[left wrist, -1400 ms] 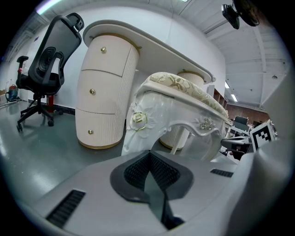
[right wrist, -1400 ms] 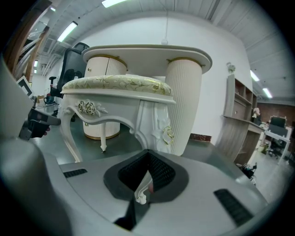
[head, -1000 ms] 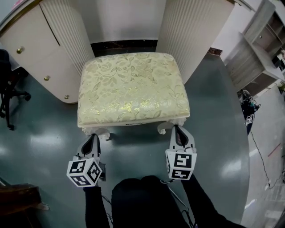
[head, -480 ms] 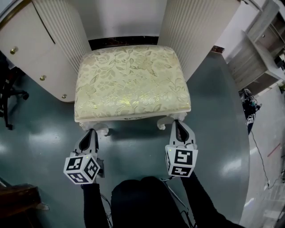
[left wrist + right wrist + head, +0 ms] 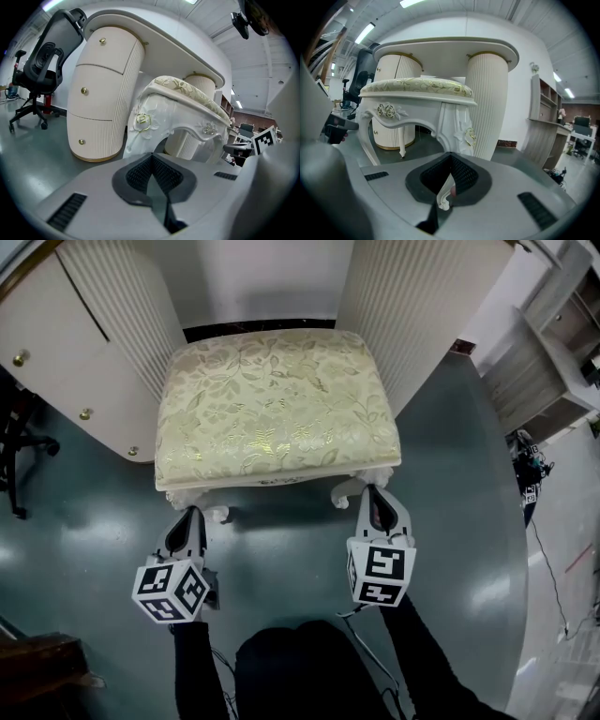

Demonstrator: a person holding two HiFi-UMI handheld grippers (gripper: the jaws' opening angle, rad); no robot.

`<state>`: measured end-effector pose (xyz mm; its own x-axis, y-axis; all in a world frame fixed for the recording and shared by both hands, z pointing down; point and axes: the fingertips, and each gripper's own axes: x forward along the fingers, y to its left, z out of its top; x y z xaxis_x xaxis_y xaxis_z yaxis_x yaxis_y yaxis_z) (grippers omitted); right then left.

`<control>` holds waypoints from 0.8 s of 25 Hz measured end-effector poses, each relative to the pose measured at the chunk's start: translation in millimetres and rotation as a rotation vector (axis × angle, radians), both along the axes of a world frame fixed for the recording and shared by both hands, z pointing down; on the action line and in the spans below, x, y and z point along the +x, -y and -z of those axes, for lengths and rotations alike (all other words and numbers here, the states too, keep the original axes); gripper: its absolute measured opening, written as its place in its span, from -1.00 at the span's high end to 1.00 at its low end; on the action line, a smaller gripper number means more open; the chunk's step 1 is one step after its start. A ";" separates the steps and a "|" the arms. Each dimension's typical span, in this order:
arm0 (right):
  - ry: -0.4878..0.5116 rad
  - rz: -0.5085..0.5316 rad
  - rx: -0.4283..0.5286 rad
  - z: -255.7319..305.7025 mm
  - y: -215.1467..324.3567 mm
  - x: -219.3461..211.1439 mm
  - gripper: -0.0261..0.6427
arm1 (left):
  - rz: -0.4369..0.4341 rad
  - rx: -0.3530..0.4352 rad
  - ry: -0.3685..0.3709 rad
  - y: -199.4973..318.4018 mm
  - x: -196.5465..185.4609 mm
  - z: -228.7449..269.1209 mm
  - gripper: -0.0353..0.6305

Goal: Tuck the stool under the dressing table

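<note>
The white carved stool (image 5: 277, 409) with a cream and gold floral cushion stands with its back part between the dressing table's two ribbed pedestals (image 5: 412, 306). My left gripper (image 5: 187, 518) sits low at the front left leg (image 5: 214, 515), and its jaws are closed at that leg's base (image 5: 140, 140). My right gripper (image 5: 373, 495) is shut on the front right leg; the leg's curled white foot (image 5: 444, 199) shows between its pads. In the right gripper view the stool (image 5: 417, 86) rises straight ahead under the tabletop (image 5: 445, 49).
The left pedestal (image 5: 103, 324) has drawers with gold knobs. A black office chair (image 5: 44, 65) stands to the left. A grey shelf unit (image 5: 544, 343) and some gear on the floor (image 5: 525, 465) lie to the right. A dark skirting (image 5: 258, 327) runs along the back of the knee space.
The stool has slid away from me, further in between the pedestals. Both grippers have gone forward with its front legs.
</note>
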<state>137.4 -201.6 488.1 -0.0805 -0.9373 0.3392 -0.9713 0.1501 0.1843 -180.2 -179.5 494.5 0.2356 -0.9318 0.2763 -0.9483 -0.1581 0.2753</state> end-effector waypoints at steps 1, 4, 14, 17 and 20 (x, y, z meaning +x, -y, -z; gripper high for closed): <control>0.001 -0.001 0.001 -0.2 0.4 0.2 0.90 | 0.002 0.002 -0.001 -0.6 0.4 -0.2 0.87; 0.003 0.000 0.001 0.5 1.1 1.7 0.90 | 0.009 0.002 0.000 -2.9 2.2 0.0 0.87; 0.029 0.007 0.017 -1.6 3.5 0.8 0.90 | 0.026 0.025 0.009 1.2 0.8 -1.8 0.87; 0.019 0.007 0.028 -1.2 1.9 -0.4 0.90 | 0.032 0.024 0.008 2.6 -0.5 -1.8 0.87; 0.003 0.007 0.034 -1.2 1.9 -0.2 0.90 | 0.034 0.019 0.007 3.1 -0.4 -2.1 0.87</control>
